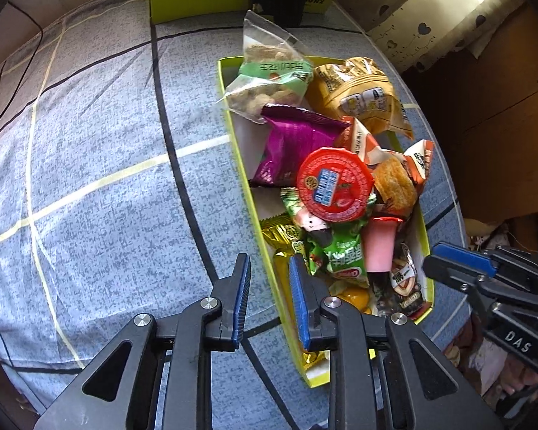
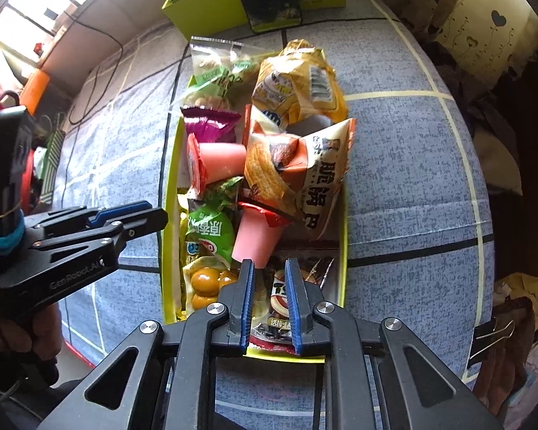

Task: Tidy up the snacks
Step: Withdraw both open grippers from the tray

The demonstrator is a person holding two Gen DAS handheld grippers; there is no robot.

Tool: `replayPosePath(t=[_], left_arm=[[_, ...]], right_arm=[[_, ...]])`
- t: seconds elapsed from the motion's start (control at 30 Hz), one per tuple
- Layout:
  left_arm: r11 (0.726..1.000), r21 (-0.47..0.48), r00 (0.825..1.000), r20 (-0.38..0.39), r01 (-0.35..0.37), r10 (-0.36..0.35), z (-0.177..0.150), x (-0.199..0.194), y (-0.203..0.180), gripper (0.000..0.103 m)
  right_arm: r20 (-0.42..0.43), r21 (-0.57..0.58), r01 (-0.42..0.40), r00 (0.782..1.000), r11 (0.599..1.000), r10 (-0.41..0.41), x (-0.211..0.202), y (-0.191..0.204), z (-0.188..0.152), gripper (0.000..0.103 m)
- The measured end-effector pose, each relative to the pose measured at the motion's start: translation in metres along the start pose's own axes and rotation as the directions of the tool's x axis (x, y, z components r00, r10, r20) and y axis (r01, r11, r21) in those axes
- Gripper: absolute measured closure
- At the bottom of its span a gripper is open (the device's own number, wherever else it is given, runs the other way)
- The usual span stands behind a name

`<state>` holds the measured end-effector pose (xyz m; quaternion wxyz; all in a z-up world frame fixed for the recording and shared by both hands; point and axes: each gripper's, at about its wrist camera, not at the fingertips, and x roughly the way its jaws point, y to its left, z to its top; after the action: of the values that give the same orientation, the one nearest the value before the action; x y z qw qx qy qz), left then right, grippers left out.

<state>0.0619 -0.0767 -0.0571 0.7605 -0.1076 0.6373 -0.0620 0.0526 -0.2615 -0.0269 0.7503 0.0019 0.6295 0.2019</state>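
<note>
Blue-grey checked cloth (image 1: 89,143) bears the yellow-green snack tray (image 1: 233,143), curtain (image 1: 430,10) behind.

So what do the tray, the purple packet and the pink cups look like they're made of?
Tray: probably cardboard, thin, flat, matte lime walls with a white inside. Purple packet: likely metallised plastic film, glossy and crinkled, with a crimped edge. Pink cups: apparently smooth, rigid plastic with a dull sheen, sealed by a red peel-off lid, foil or film.

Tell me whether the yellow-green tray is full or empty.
Full: the yellow-green tray is heaped with snacks, including a pink jelly cup and a purple packet.
</note>
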Motion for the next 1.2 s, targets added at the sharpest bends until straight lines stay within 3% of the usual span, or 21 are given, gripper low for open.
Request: replayPosePath(t=[0.1, 0.27, 0.67, 0.9, 1.2], left_arm=[[1.000, 0.008, 1.000, -0.024, -0.008, 0.008, 0.001, 0.007, 0.001, 0.079], [0.999, 0.036, 0.997, -0.078, 0.005, -0.003, -0.003, 0.024, -0.011, 0.079], [0.997, 0.080, 0.997, -0.083, 0.016, -0.009, -0.006, 0.025, -0.021, 0.079], [1.000, 0.010, 1.000, 0.000, 0.023, -0.023, 0.009, 0.003, -0.006, 0.079], [0.999, -0.005, 0.999, 0.025, 0.036, -0.036, 0.016, -0.008, -0.004, 0.079]], right_arm=[[0.013, 0.035, 0.035, 0.999, 0.999, -0.035, -0.003, -0.017, 0.000, 0.088], [-0.043, 0.059, 0.073, 0.997, 0.996, -0.071, 0.014, -0.033, -0.001, 0.088], [-0.065, 0.024, 0.099, 0.993, 0.995, -0.098, 0.030, -0.027, 0.009, 0.088], [0.026, 0.009, 0.076, 0.997, 0.997, -0.076, 0.018, -0.016, 0.041, 0.088], [0.032, -0.046, 0.053, 0.998, 0.998, -0.052, 0.030, -0.005, 0.071, 0.088]])
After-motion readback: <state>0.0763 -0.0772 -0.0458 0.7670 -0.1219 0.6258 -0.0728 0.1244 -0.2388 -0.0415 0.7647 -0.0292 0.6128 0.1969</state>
